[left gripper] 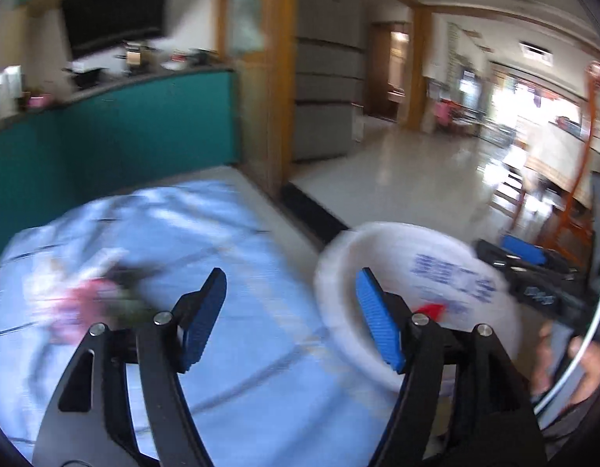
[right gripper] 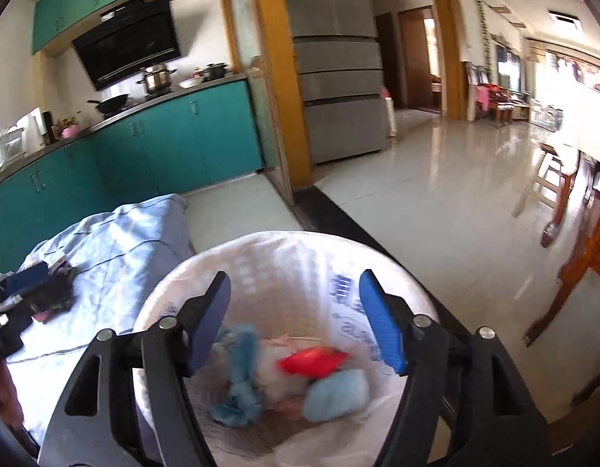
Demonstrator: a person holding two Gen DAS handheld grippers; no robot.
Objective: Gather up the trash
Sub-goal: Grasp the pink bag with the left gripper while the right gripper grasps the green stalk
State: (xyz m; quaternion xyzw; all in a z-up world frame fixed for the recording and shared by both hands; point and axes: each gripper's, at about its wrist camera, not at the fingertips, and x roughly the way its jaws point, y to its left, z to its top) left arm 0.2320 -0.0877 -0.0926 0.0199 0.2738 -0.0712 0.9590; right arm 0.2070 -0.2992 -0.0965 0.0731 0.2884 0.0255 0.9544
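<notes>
A white bin lined with a printed plastic bag (right gripper: 284, 257) stands on the floor beside a low surface under a light blue cloth (right gripper: 117, 241). Inside lie a red wrapper (right gripper: 313, 362), blue crumpled pieces (right gripper: 237, 373) and white tissue. My right gripper (right gripper: 294, 311) is open and empty right above the bin. My left gripper (left gripper: 290, 317) is open and empty over the cloth (left gripper: 222, 272), left of the bin (left gripper: 397, 257). A blurred pink and dark piece of trash (left gripper: 101, 299) lies on the cloth. The right gripper (left gripper: 533, 276) shows at the left wrist view's right edge.
Teal kitchen cabinets (right gripper: 163, 140) with pots run along the left. A grey fridge (right gripper: 338, 78) stands behind an orange pillar. A glossy tiled floor (right gripper: 436, 194) opens to the right, with a wooden table and stool (right gripper: 564, 194) at the far right.
</notes>
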